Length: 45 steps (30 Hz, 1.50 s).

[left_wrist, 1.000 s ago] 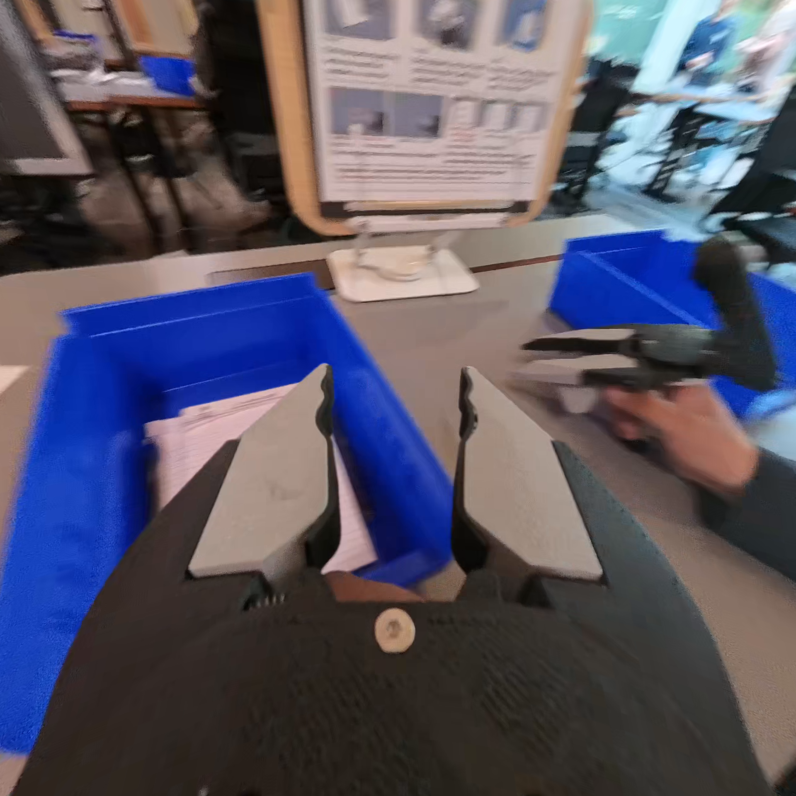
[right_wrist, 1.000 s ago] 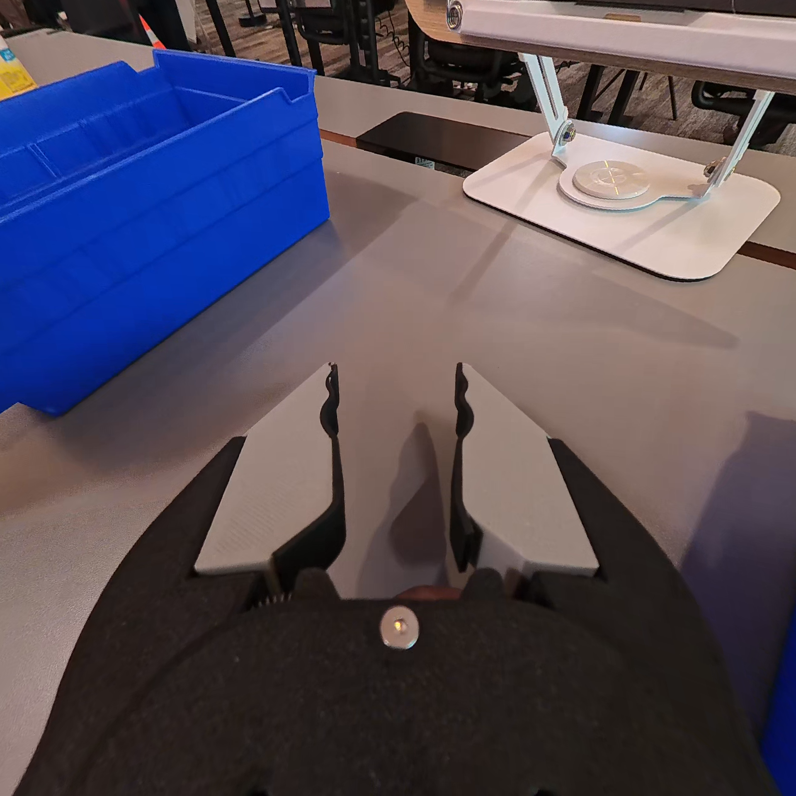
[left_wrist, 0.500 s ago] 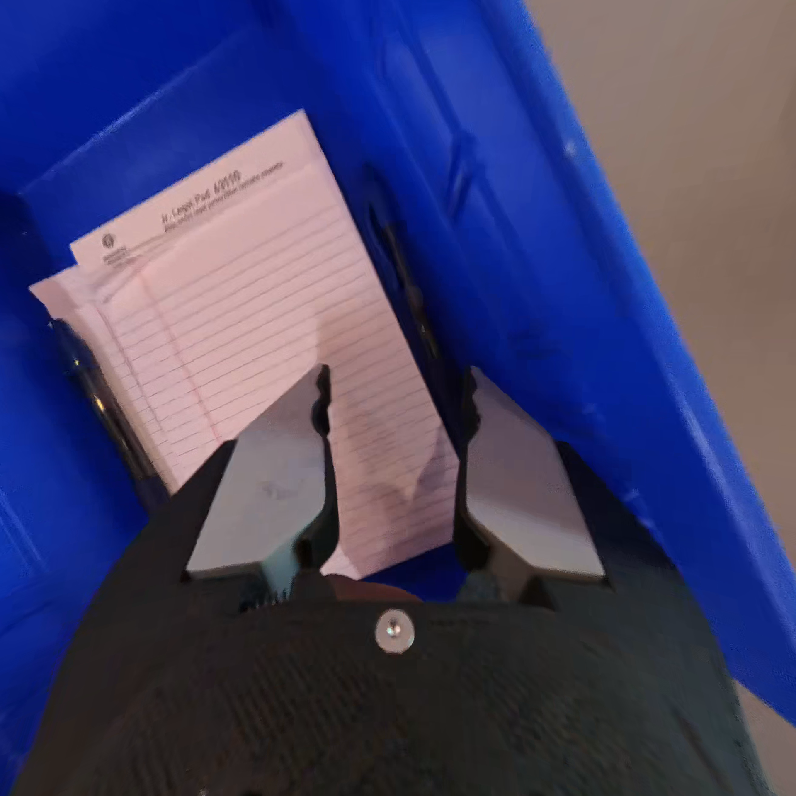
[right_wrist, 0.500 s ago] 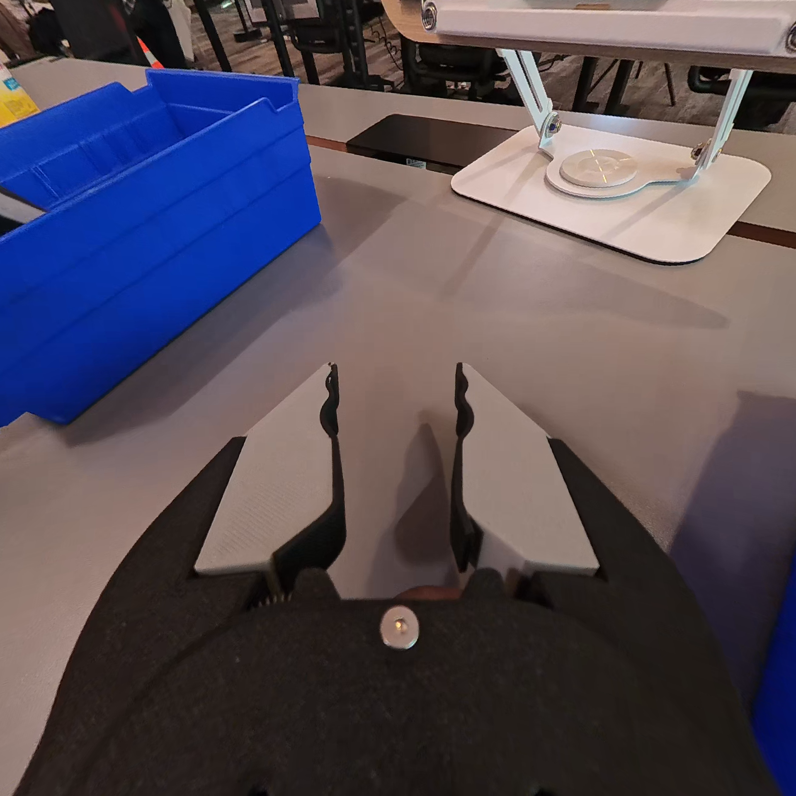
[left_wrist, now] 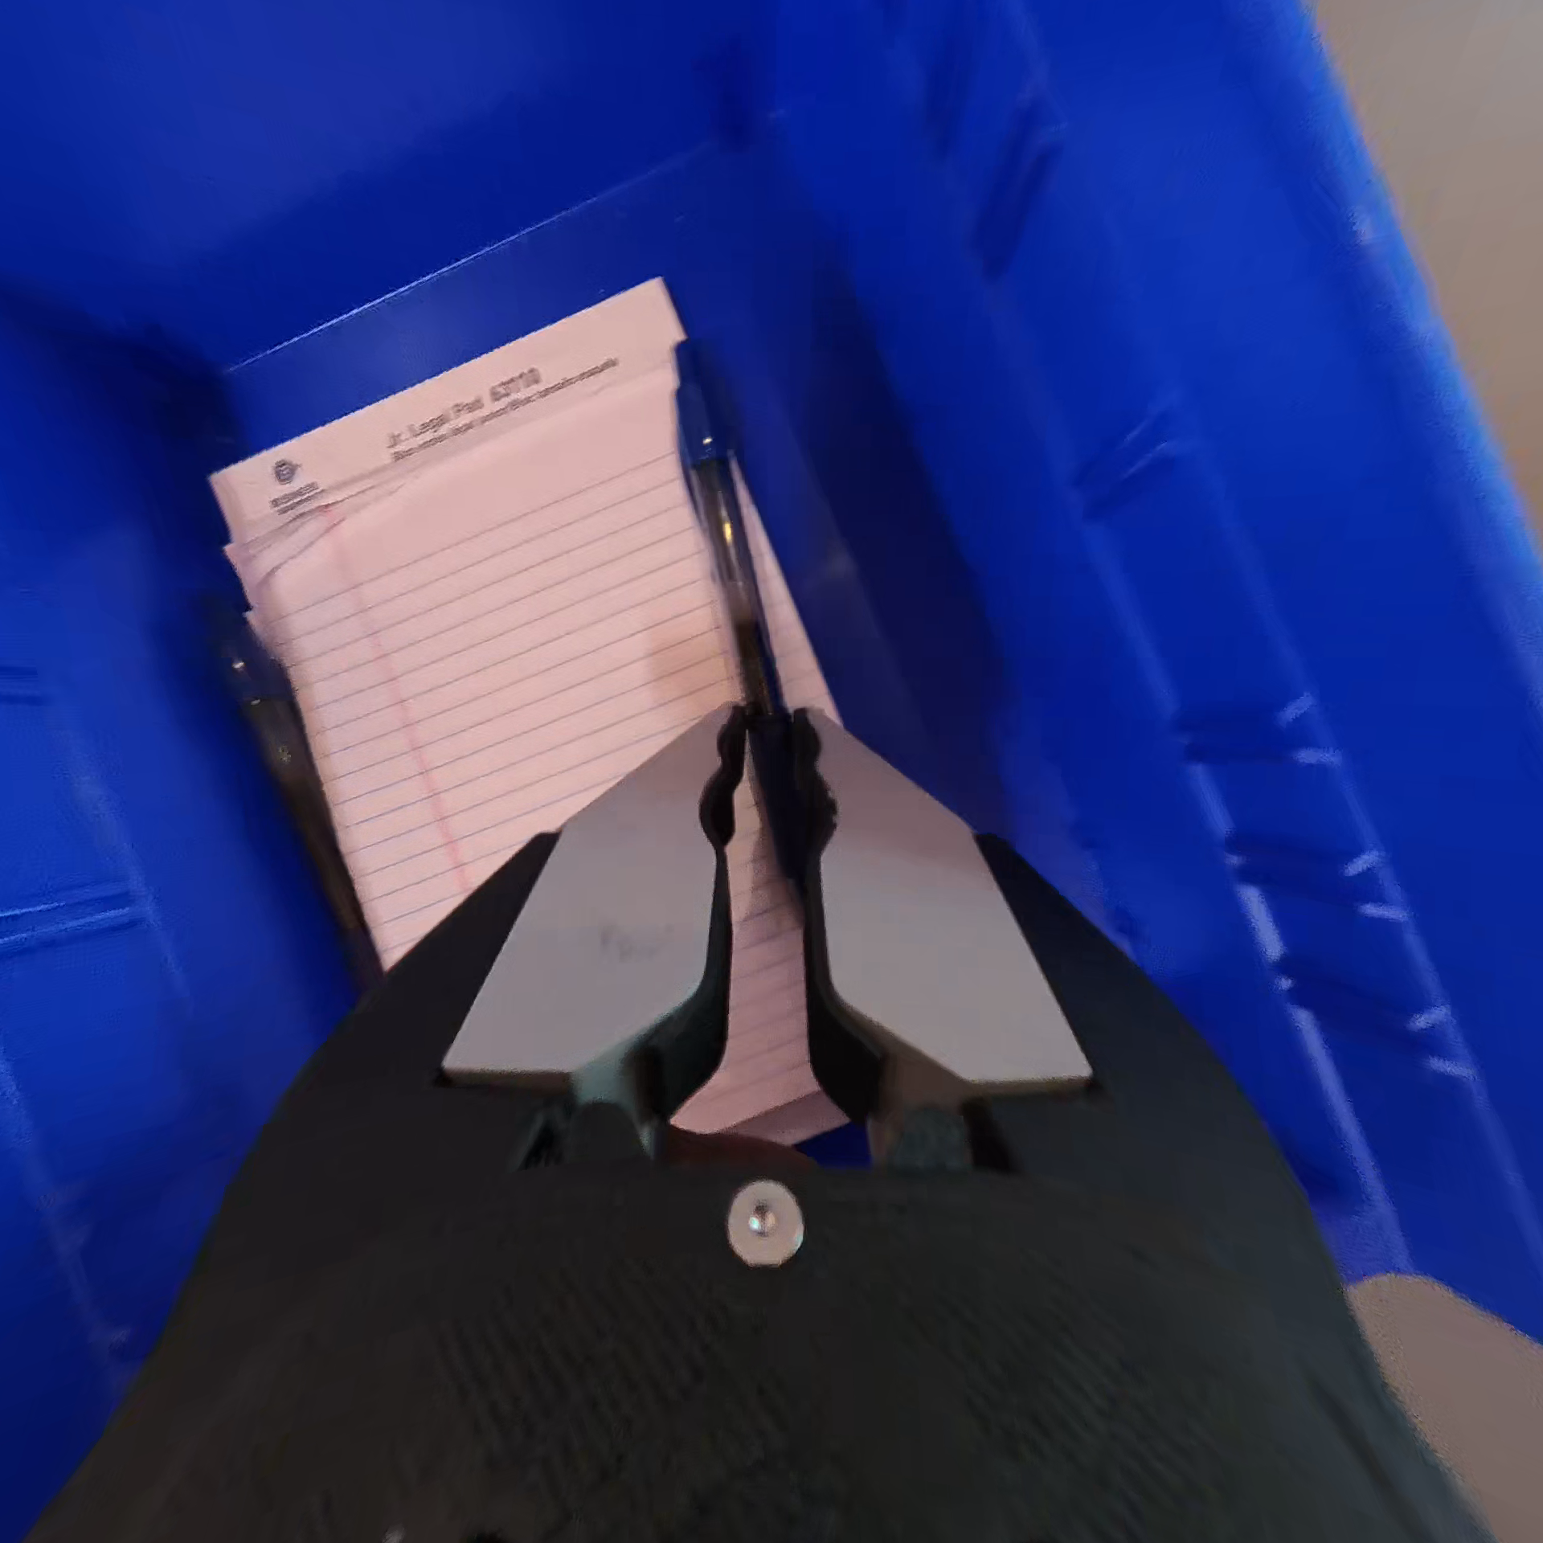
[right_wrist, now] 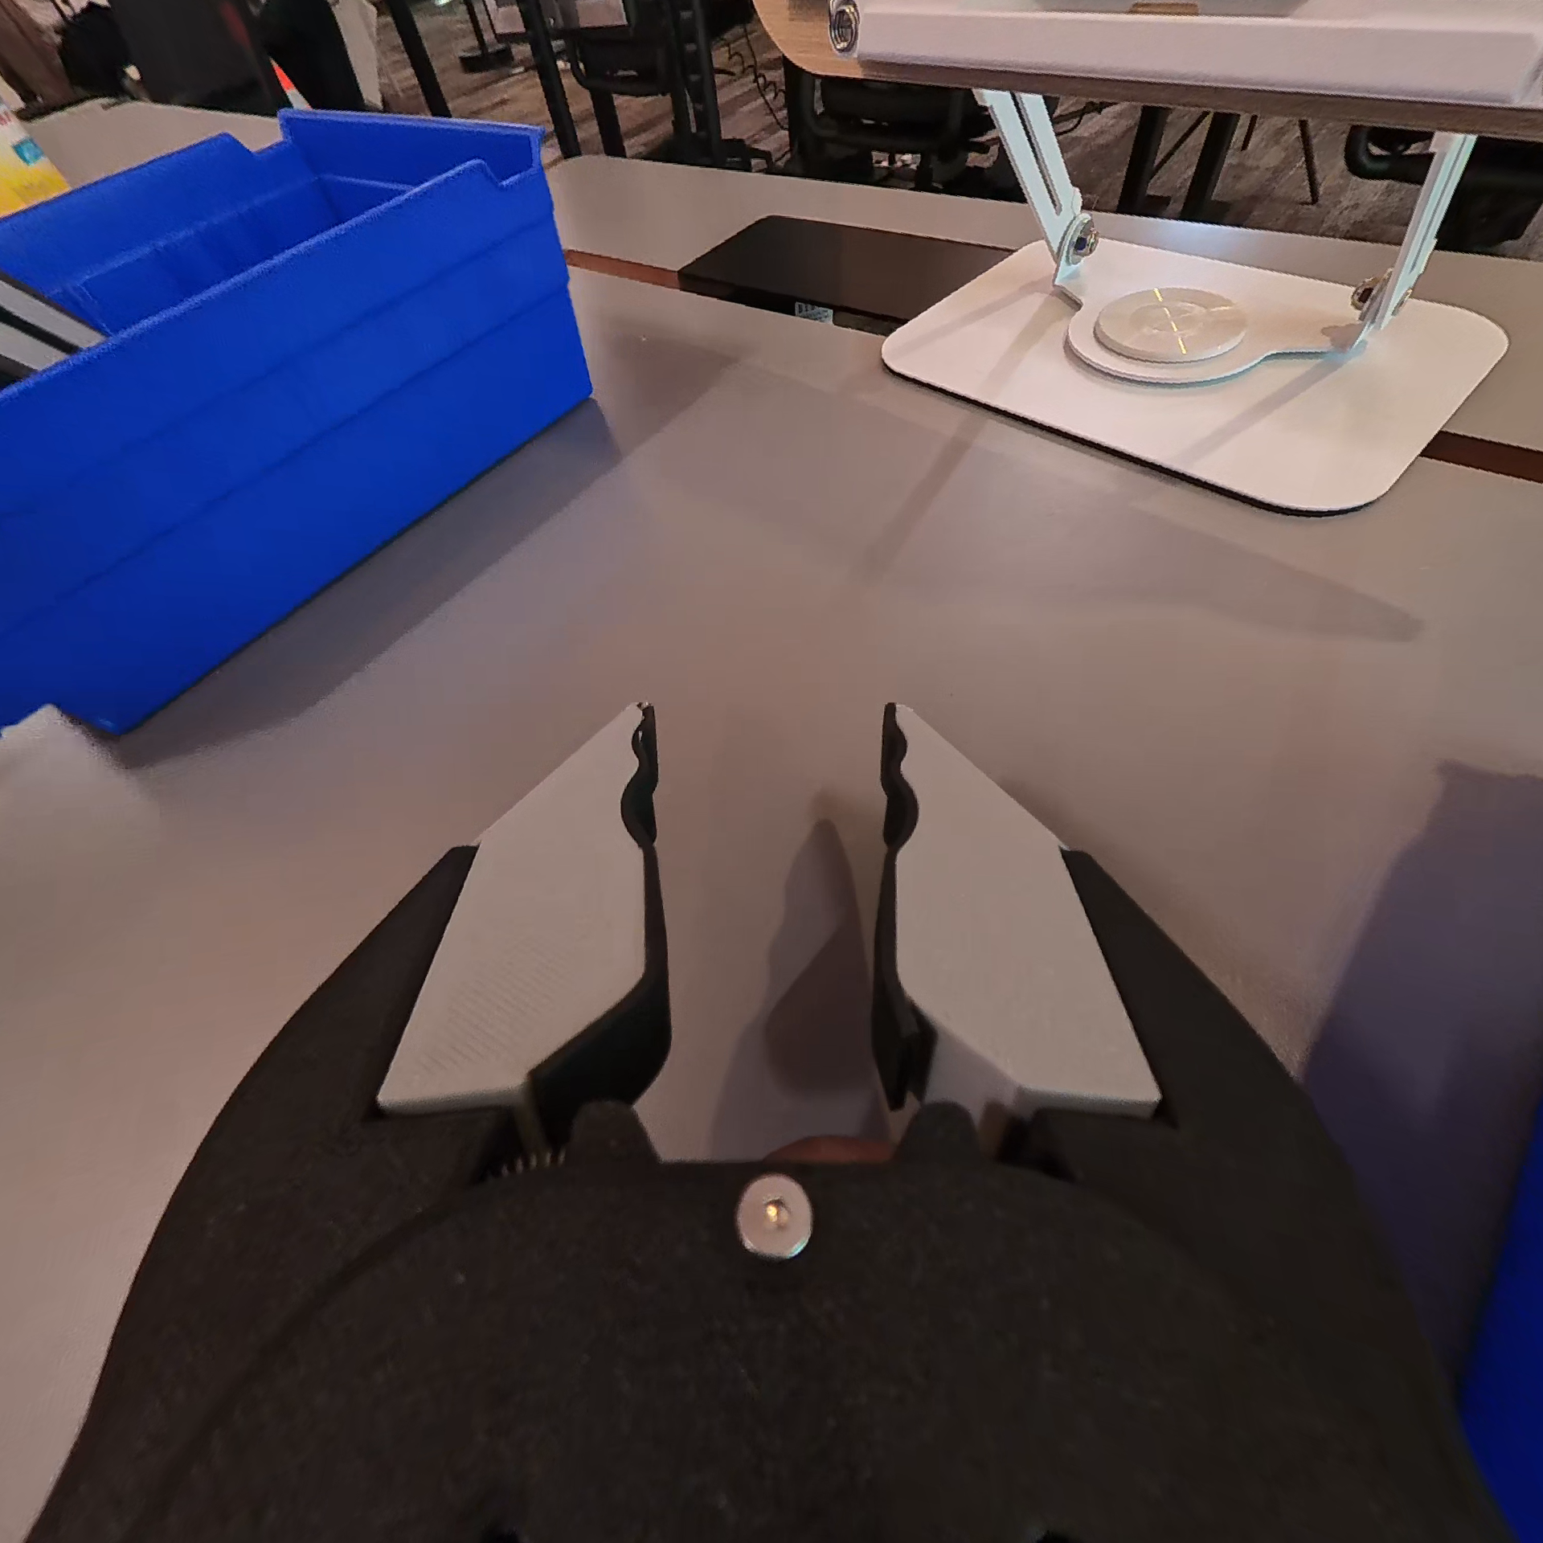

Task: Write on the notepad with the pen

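A white lined notepad (left_wrist: pixel 518 626) lies flat inside a blue bin (left_wrist: pixel 1085 584). A pen (left_wrist: pixel 710 501) with a blue cap and dark barrel lies along the notepad's right edge. My left gripper (left_wrist: pixel 766 726) is down in the bin, its jaws closed on the near end of this pen. A second dark pen (left_wrist: pixel 275 735) lies along the notepad's left edge. My right gripper (right_wrist: pixel 768 726) is open and empty, low over the grey table (right_wrist: pixel 835 626), to the right of the same blue bin (right_wrist: pixel 292 401).
A white stand base (right_wrist: pixel 1211 401) sits on the table at the far right, with a board above it. Another blue bin (right_wrist: pixel 1511 1336) shows at the right edge. The bin walls stand close on both sides of my left gripper. The gap from one gripper's tips to the other's is roughly 30 centimeters.
My left gripper went down into the bin, shifted right from over the notepad to the pen, and closed on it. My right gripper stayed open and barely moved.
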### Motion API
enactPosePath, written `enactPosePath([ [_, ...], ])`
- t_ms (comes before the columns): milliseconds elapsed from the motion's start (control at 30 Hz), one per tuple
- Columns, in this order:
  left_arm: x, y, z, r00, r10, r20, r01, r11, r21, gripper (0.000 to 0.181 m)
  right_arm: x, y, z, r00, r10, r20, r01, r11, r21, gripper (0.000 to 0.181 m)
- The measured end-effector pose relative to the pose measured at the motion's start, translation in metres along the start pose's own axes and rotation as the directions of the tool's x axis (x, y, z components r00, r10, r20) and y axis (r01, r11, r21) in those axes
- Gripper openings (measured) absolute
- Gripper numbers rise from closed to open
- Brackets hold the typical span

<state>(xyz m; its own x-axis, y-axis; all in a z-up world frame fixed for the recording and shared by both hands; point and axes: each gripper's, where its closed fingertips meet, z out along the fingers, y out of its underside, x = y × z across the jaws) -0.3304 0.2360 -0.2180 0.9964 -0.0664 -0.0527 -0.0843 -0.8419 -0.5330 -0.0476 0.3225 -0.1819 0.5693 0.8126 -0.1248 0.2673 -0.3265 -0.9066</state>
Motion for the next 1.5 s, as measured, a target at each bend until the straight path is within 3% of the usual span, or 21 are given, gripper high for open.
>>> enactPosePath([
  [300,-0.006,-0.002,-0.017,0.988,-0.110,-0.111,0.118,0.991,0.068,0.009,-0.002,0.000,0.001,1.000,-0.009,0.004,0.009,1.000,-0.005,0.051],
  [533,0.005,-0.035,-0.049,0.980,-0.100,-0.174,0.134,0.971,0.197,0.008,-0.001,0.000,0.001,1.000,0.007,0.009,-0.007,1.000,-0.003,0.051],
  [700,0.034,-0.076,-0.088,0.966,-0.052,-0.253,0.137,0.933,0.331,0.008,-0.002,0.000,0.002,1.000,-0.002,0.008,0.002,1.000,-0.005,0.050],
  [833,0.080,-0.102,-0.097,0.961,0.042,-0.272,0.063,0.928,0.368,0.008,-0.001,0.000,0.002,1.000,-0.002,0.007,0.002,1.000,-0.004,0.050],
  [933,0.116,-0.114,-0.084,0.953,0.078,-0.294,0.027,0.940,0.339,0.007,0.001,-0.001,0.001,1.000,0.001,0.001,-0.001,1.000,0.003,0.050],
  [1067,0.143,-0.118,-0.043,0.967,0.084,-0.240,-0.029,0.974,0.224,0.008,0.004,-0.004,-0.002,1.000,0.013,-0.004,-0.012,1.000,0.015,0.050],
  [1333,0.186,-0.103,0.023,0.974,0.178,-0.144,-0.173,0.984,0.046,0.008,0.007,-0.009,-0.006,1.000,0.014,-0.009,-0.013,0.999,0.031,0.050],
  [1467,0.220,-0.076,0.045,0.948,0.105,-0.300,-0.121,0.992,-0.037,0.020,0.009,-0.011,-0.007,1.000,0.018,-0.007,-0.018,0.999,0.038,0.050],
  [1500,0.226,-0.072,0.047,0.940,0.098,-0.327,-0.117,0.992,-0.040,0.014,0.009,-0.012,-0.008,1.000,0.017,-0.009,-0.017,0.999,0.041,0.050],
])
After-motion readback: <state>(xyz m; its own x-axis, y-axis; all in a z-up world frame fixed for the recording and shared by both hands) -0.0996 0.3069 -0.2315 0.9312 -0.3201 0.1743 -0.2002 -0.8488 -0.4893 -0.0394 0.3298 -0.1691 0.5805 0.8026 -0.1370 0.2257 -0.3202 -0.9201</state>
